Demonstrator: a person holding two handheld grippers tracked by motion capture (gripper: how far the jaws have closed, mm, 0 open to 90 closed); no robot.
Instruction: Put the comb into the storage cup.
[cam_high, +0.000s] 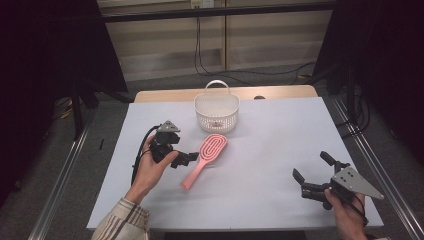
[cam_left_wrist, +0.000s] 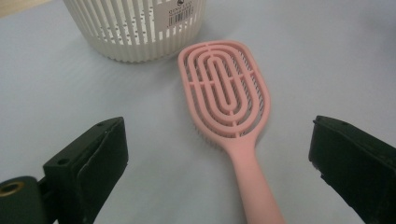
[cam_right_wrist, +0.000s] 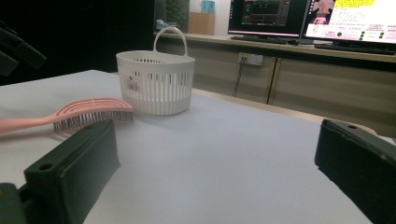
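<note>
White table (cam_high: 280, 150), pink brush (cam_left_wrist: 229, 100) — handle end cropped, left tongs (cam_left_wrist: 217, 154) spread — empty

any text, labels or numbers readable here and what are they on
Nothing here can be read.
White sticker with a barcode on the wall of the white basket: print too small to read.
Same sticker in the right gripper view: blurred.
Monitors behind the table: coloured screen content, too small and blurred to read.
Pink hairbrush: no lettering visible.
</note>
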